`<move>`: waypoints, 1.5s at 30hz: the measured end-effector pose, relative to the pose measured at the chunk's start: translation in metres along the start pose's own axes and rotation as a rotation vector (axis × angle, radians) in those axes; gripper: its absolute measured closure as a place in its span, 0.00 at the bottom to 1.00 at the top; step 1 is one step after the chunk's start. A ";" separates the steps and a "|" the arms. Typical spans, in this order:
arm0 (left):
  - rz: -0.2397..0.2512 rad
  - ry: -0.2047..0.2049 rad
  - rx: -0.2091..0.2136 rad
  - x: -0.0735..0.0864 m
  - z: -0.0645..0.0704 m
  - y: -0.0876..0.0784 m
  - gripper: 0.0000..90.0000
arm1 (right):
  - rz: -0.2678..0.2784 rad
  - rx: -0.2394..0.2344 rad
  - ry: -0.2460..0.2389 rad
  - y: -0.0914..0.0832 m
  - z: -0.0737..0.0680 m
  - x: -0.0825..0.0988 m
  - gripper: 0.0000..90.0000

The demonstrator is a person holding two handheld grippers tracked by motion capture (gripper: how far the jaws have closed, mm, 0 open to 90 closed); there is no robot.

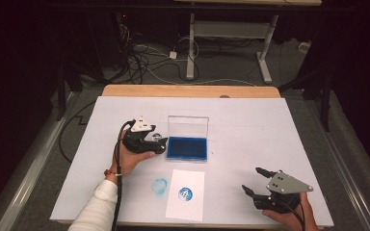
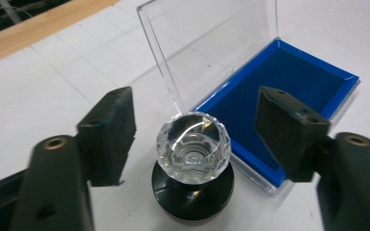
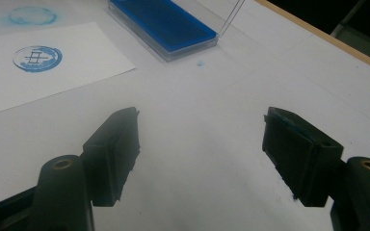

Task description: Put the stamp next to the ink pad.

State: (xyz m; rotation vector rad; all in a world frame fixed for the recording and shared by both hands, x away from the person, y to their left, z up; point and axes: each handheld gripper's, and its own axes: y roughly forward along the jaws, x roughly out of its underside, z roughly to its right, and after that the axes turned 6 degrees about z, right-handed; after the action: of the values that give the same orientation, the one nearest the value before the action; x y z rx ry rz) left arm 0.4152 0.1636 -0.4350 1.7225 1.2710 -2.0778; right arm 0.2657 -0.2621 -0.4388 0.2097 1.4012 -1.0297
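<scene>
L gripper (image 2: 192,144) stands spread w/ pads clear of the crystal-knob stamp (image 2: 192,159), prob. just set upright at 9 o'clock of the blue ink pad (image 2: 289,91) for re-inking, while R gripper (image 3: 202,149) idles spread, nothing between.

Table brightly lit, surroundings dark; near tongs blurred.

We are in a lab or recording room: black curtains (image 1: 24,57) around us, cables (image 1: 144,60) tangled on the grey floor (image 1: 231,72), and a white-covered table (image 1: 250,144) near an adjustable desk frame (image 1: 231,33).
</scene>
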 end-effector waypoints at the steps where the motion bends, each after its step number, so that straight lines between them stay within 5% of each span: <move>1: 0.014 -0.004 0.003 0.000 0.000 -0.002 0.27 | 0.001 0.003 -0.001 0.000 0.000 0.000 0.33; 7: 0.064 0.009 -0.035 -0.004 0.003 -0.013 0.20 | 0.005 0.007 0.002 -0.001 0.001 0.000 0.33; 17: 0.064 0.056 -0.059 -0.009 0.009 -0.022 0.18 | 0.005 0.009 -0.005 -0.001 0.000 -0.001 0.32; 45: 0.100 0.165 -0.025 -0.021 0.036 -0.043 0.18 | 0.004 0.035 -0.006 -0.002 0.001 -0.001 0.33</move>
State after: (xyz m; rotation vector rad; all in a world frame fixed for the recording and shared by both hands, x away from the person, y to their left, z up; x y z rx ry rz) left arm 0.3699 0.1583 -0.3957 1.9383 1.2197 -1.8917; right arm 0.2652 -0.2627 -0.4367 0.2347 1.3783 -1.0512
